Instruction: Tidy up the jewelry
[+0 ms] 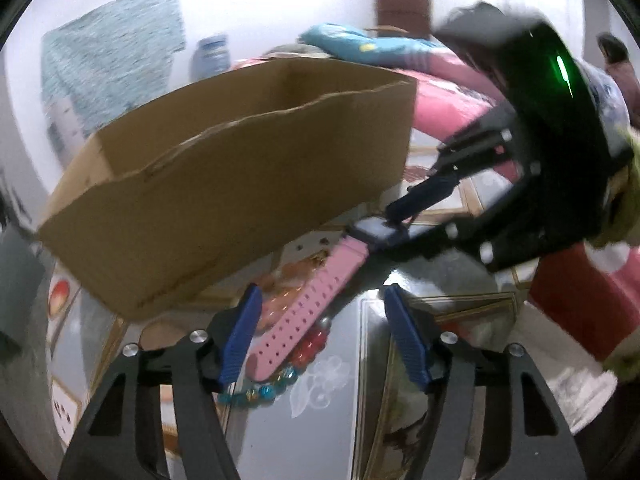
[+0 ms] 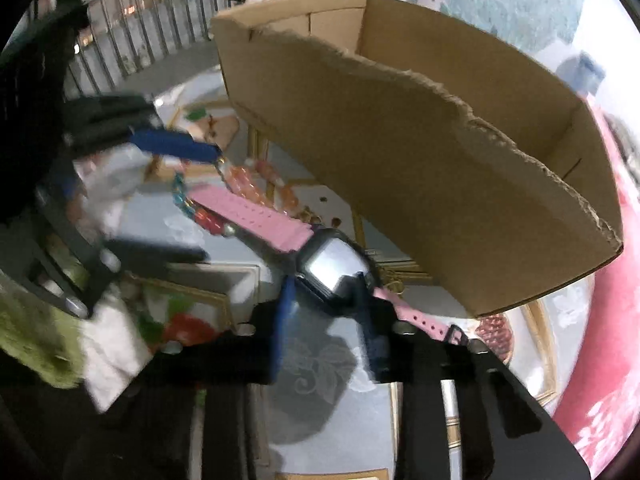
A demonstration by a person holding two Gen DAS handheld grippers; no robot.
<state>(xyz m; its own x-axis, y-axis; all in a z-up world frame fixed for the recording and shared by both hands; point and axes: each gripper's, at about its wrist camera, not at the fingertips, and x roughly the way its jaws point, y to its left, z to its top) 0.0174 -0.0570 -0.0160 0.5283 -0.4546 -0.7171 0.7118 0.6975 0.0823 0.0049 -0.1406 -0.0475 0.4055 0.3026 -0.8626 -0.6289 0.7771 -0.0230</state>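
Observation:
A watch with a pink strap [image 1: 296, 316] and a dark case [image 2: 334, 268] lies on the glass table, partly on top of beaded bracelets [image 1: 276, 386]. My right gripper [image 2: 328, 316] is shut on the watch case, its blue pads against both sides; in the left wrist view the right gripper [image 1: 394, 228] reaches in from the upper right. My left gripper [image 1: 324, 336] stands open around the long strap end, with a gap on its right side. From the right wrist camera the left gripper [image 2: 188, 200] straddles the strap tip. Teal, red and orange beads [image 2: 244, 184] lie beneath.
An open cardboard box [image 1: 240, 184] with a torn rim stands just behind the jewelry, close to the watch. The patterned glass table [image 1: 320, 420] extends toward me. A red seat [image 1: 580, 304] sits at the right. A green sleeve [image 2: 36, 340] shows behind the left gripper.

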